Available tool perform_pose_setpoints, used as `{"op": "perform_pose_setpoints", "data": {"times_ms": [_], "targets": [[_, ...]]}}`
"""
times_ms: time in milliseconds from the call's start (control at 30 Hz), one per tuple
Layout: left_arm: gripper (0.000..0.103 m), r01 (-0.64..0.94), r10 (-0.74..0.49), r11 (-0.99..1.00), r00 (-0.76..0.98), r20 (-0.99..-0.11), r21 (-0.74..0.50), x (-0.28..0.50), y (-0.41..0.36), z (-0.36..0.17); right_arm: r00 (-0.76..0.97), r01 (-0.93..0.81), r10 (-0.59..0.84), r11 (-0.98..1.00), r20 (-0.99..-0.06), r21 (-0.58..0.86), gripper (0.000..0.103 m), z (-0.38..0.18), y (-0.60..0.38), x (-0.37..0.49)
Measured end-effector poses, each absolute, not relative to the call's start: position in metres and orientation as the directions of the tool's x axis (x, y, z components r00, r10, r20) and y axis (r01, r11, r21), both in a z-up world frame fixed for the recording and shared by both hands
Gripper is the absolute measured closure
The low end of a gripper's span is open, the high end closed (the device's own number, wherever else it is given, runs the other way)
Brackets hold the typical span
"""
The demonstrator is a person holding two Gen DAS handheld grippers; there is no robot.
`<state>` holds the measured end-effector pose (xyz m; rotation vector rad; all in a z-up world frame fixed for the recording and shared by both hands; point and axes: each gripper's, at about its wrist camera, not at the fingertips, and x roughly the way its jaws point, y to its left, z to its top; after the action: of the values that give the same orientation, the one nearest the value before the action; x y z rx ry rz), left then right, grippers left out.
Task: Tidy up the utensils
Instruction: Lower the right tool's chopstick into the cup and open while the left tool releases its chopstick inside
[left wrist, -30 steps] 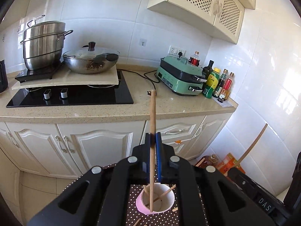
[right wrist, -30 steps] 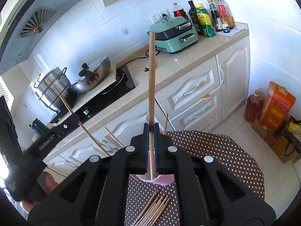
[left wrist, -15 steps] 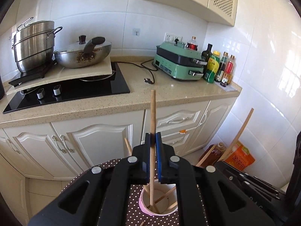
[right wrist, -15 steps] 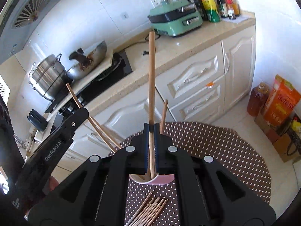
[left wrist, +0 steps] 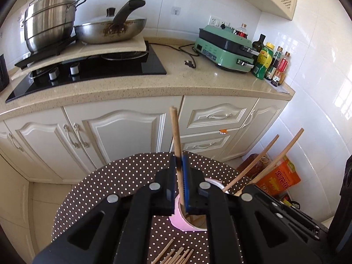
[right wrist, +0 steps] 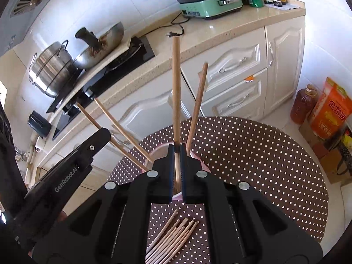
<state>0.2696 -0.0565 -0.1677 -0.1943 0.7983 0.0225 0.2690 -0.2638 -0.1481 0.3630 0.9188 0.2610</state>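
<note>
My left gripper [left wrist: 180, 169] is shut on a wooden chopstick [left wrist: 176, 136] whose lower end dips into a pink cup [left wrist: 179, 220] on the dotted round table [left wrist: 110, 176]. My right gripper [right wrist: 176, 154] is shut on another chopstick [right wrist: 176, 88], held upright over the same cup [right wrist: 178, 197]. Three more chopsticks lean in the cup [right wrist: 197, 105]. The right gripper body [left wrist: 286, 215] shows at the right of the left wrist view with two leaning chopsticks [left wrist: 275, 156]. The left gripper body [right wrist: 66, 176] shows at the left of the right wrist view.
Several loose chopsticks [right wrist: 171, 239] lie on the table in front of the cup. Behind is a counter [left wrist: 176, 81] with a hob, pots, a green grill [left wrist: 226, 48] and bottles. An oil bottle [right wrist: 302, 103] and an orange bag [right wrist: 330, 110] stand on the floor.
Both grippers have dropped lower and tilted down over the cup, bringing their chopsticks further in. The left chopstick now leans slightly left.
</note>
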Motion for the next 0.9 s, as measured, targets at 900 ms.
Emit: {"op": "perform_pose_setpoints", "data": {"times_ms": [900], "targets": [[0.072,-0.031,-0.041,0.996,0.645,-0.763,-0.081,0.266,-0.054,-0.179,0.493,0.032,0.337,0.915,-0.803,0.403,0.095,-0.168,-0.276,0.278]]}}
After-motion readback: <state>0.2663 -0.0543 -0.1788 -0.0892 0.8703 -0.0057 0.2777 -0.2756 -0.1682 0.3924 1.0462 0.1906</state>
